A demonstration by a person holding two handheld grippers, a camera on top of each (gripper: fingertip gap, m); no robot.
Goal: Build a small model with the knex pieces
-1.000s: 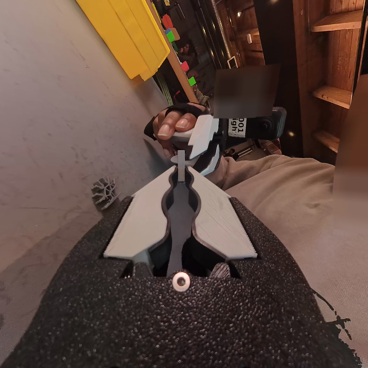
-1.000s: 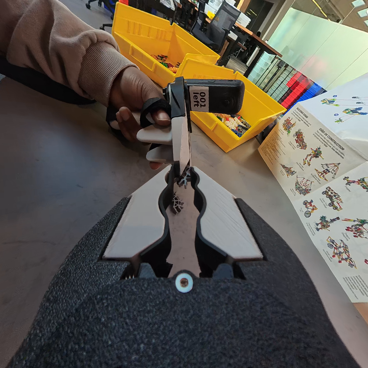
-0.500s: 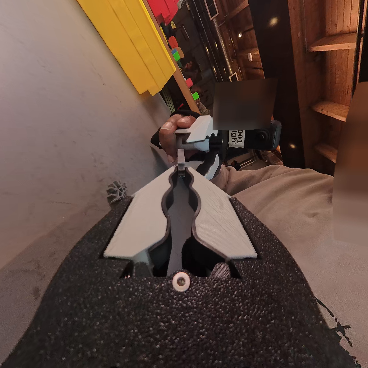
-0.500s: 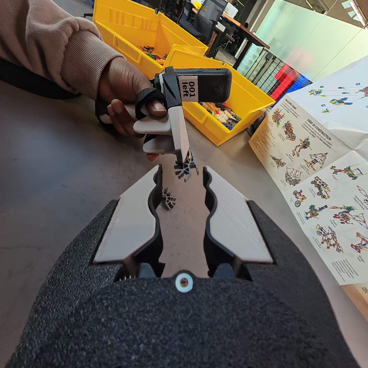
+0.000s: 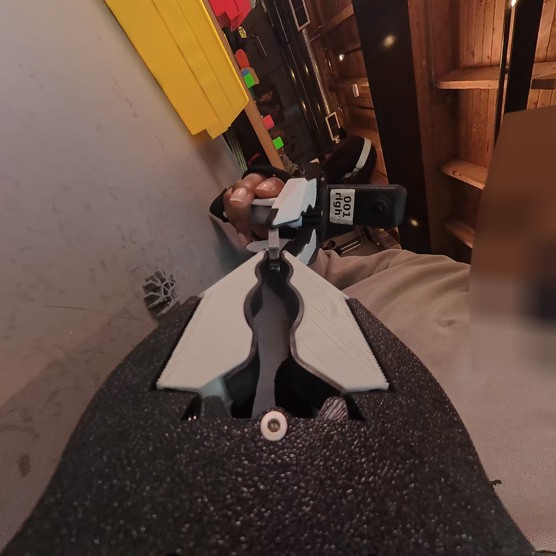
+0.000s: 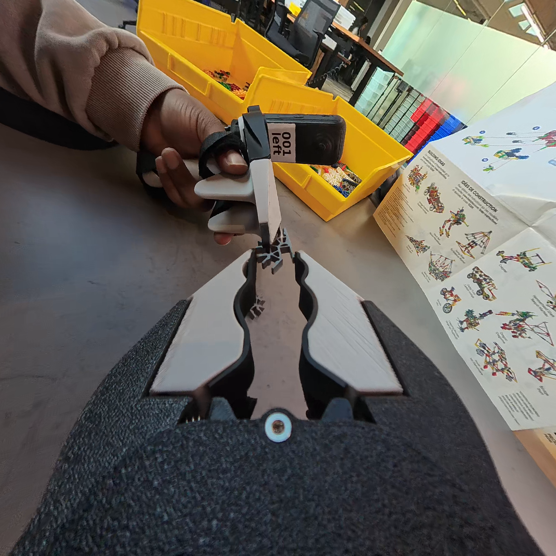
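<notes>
The left gripper [image 5: 273, 258] has its fingers pressed together on a grey snowflake-shaped connector [image 6: 275, 251], a flat plastic building-toy piece held on edge above the grey desk [image 6: 75, 255]. From the left wrist view the piece shows only as a thin grey strip rising from the fingertips. The right gripper [image 6: 273, 255] faces it with its fingers spread, one tip on either side of the connector and close to its rim. Whether they touch it yet cannot be told.

A second grey connector [image 5: 160, 293] lies flat on the desk, just beside the left gripper and below the held one. Toward the far edge of the desk stand two yellow parts bins [image 6: 355, 144], the nearer holding small mixed-colour pieces. A folded instruction sheet [image 6: 469, 285] with pictures of models is spread along the desk's right side.

The connector looks light and stiff, hard plastic with thin spokes and open notches around the rim. Smooth faces could slip under a weak pinch, and the notched edge gives little flat area. Judging from its shape, the surest hold is across the two flat faces near the hub, leaving the rim slots free; squeezing the spokes edgewise risks it twisting or popping out.
</notes>
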